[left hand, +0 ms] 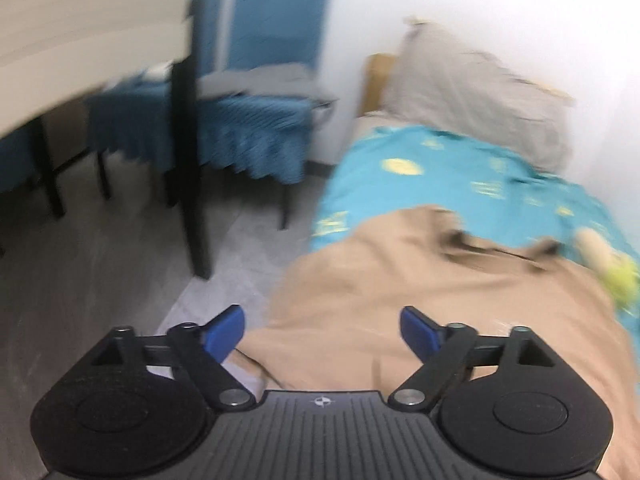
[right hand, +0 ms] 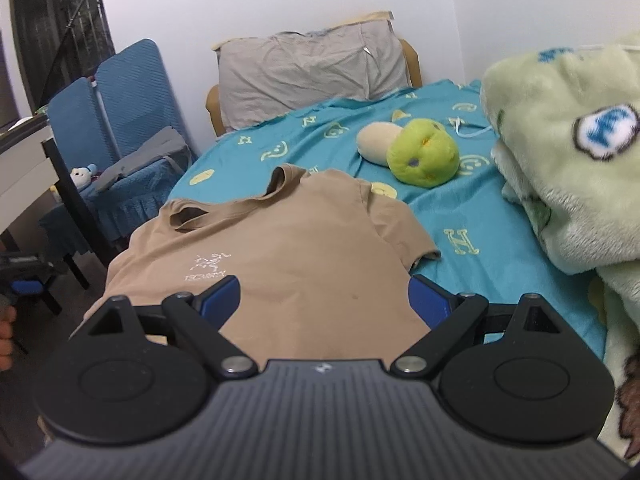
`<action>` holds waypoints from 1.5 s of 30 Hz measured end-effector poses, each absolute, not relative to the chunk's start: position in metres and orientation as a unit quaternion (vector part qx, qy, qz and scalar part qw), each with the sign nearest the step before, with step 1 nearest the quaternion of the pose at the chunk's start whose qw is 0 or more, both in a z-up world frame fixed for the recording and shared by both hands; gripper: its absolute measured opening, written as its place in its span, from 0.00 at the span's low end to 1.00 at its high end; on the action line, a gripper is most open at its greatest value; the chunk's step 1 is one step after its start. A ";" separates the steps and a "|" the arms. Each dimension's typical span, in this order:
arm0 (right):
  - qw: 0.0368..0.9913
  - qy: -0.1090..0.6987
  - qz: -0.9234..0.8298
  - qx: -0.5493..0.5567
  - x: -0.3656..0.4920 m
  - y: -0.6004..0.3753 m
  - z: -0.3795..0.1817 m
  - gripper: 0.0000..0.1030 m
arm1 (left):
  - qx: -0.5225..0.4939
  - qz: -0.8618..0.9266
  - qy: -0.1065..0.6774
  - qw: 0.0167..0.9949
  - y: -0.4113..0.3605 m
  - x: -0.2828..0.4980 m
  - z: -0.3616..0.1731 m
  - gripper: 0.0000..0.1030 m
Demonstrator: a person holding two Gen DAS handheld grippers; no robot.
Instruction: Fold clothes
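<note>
1. One tan T-shirt (right hand: 280, 248) lies flat on the turquoise sheet (right hand: 500, 240), in the centre of the right wrist view. Its collar is toward the upper left and its one visible sleeve points to the right. A white logo sits on the chest.
2. There are two grippers. The right gripper (right hand: 326, 300) fills the bottom of its own view with its jaws spread wide. The shirt's lower part shows between them, and no pad presses on it.
3. The left gripper (left hand: 322, 332) is at the bottom of its own view, jaws wide apart and nothing gripped. Its blue pads (left hand: 226, 330) stand over the shirt's near left edge and the grey floor (left hand: 120, 280).
4. One grey pillow (right hand: 312, 72) leans against the wall at top centre.
5. Two plush toys touch each other right of the collar: a green one (right hand: 424, 152) and a cream one (right hand: 378, 138).
6. One pale green fleece blanket (right hand: 568, 152) is heaped at the right edge, which cuts it off.
7. One blue-covered chair (right hand: 124, 120) stands at the left. A small white toy on it is too small to identify.
8. The left wrist view is smeared by motion blur. The shirt's print is unreadable there, and the shirt's hem is hidden behind both gripper bodies.
</note>
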State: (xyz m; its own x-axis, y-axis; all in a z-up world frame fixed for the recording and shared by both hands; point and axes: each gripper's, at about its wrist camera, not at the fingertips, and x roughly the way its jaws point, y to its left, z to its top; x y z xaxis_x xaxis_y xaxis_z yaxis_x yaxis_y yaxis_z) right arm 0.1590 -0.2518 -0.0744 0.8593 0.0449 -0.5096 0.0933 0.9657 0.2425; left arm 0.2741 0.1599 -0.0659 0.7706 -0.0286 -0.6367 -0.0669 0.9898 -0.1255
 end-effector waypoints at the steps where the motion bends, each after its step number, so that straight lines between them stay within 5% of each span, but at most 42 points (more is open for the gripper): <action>1: 0.956 0.261 -0.013 0.129 0.155 -0.252 -0.072 0.90 | -0.069 -0.002 0.329 0.942 0.148 0.261 -0.058 0.97; 10: 0.966 0.228 -0.020 0.118 0.114 -0.251 -0.057 0.90 | -0.069 -0.067 0.263 0.960 0.059 0.150 -0.008 1.00; 27: 0.972 0.207 -0.027 0.104 0.103 -0.250 -0.070 0.89 | -0.067 -0.036 0.290 0.954 0.047 0.114 -0.059 1.00; 30: 0.965 0.218 -0.025 0.145 0.109 -0.257 -0.075 0.89 | -0.072 -0.033 0.298 0.951 0.047 0.113 -0.063 1.00; 33: 0.956 0.226 -0.027 0.187 0.122 -0.269 -0.082 0.76 | -0.079 -0.030 0.309 0.947 0.044 0.111 -0.067 1.00; 45: 0.832 0.249 -0.058 0.492 0.219 -0.354 -0.167 0.76 | -0.062 -0.051 0.331 0.940 0.028 0.133 -0.093 1.00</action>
State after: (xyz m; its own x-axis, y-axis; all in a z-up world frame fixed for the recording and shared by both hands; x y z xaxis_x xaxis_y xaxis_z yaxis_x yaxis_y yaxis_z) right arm 0.2186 -0.3538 -0.1674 0.8697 0.1479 -0.4710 0.3417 0.5083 0.7905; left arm 0.1329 0.0280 -0.0928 0.7753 -0.1371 -0.6165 0.0543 0.9870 -0.1511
